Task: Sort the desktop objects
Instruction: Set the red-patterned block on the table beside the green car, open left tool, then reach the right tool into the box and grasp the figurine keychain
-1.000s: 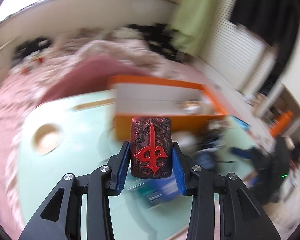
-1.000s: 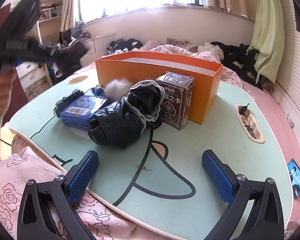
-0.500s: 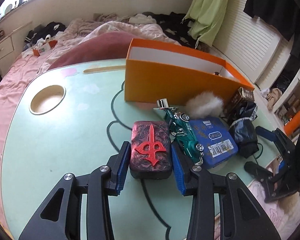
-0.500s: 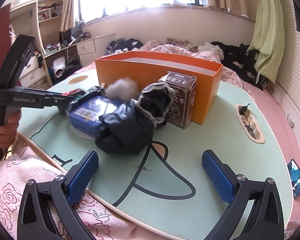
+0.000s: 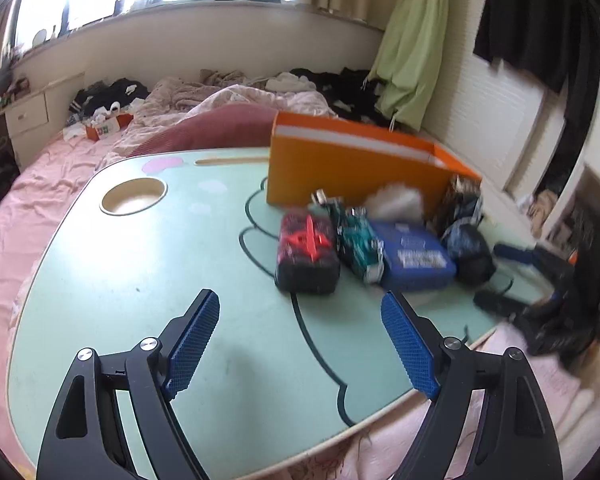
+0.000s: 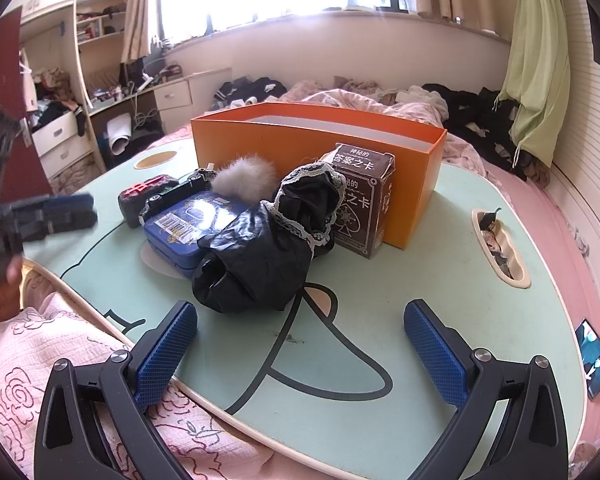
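A dark red case with a red emblem [image 5: 306,254] lies flat on the mint-green lap table [image 5: 148,272], beside a green toy car [image 5: 358,240] and a blue tin [image 5: 414,256]. My left gripper [image 5: 300,312] hovers short of the case, its jaws opening with nothing between them. From the right wrist the red case [image 6: 144,196], toy car [image 6: 176,194], blue tin [image 6: 188,228], grey fluffy ball [image 6: 244,176], black lace-trimmed cloth [image 6: 268,244] and brown card box [image 6: 360,200] cluster before the orange box [image 6: 316,140]. My right gripper [image 6: 300,338] stands open and empty at the table's near edge.
A round cup hollow [image 5: 134,200] sits at the table's far left corner, and a side slot with small items [image 6: 500,248] at its right edge. Pink bedding [image 5: 32,184] surrounds the table. A phone [image 6: 594,360] lies on the bed, right. A hand [image 6: 0,292] holds the left gripper.
The left gripper brought the red case down onto the table beside the toy car, let go of it, opened wide and drew back. The right gripper stayed still.
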`<action>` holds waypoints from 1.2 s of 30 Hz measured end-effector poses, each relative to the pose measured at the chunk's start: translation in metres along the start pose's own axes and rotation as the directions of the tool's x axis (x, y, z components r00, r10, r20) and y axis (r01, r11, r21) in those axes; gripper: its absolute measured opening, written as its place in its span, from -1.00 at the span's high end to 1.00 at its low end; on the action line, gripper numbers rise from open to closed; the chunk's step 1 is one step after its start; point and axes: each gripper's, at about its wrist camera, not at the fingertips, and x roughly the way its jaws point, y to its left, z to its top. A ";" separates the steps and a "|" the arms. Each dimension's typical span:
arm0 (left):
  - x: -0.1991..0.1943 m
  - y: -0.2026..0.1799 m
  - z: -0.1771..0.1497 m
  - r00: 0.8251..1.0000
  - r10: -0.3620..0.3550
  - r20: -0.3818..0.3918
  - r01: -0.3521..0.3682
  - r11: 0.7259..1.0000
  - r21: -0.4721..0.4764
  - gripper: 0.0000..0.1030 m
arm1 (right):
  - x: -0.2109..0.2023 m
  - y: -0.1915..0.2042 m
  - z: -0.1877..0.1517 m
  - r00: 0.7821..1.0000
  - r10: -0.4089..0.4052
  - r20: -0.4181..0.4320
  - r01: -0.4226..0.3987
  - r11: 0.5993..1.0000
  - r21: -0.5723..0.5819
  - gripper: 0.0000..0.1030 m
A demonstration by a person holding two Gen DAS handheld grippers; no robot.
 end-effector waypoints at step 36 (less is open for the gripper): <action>0.012 -0.022 -0.018 0.993 0.044 0.113 -0.051 0.997 0.060 -0.99 | 0.024 -0.052 0.185 0.965 -0.012 -0.263 0.061 0.982 0.181 -0.04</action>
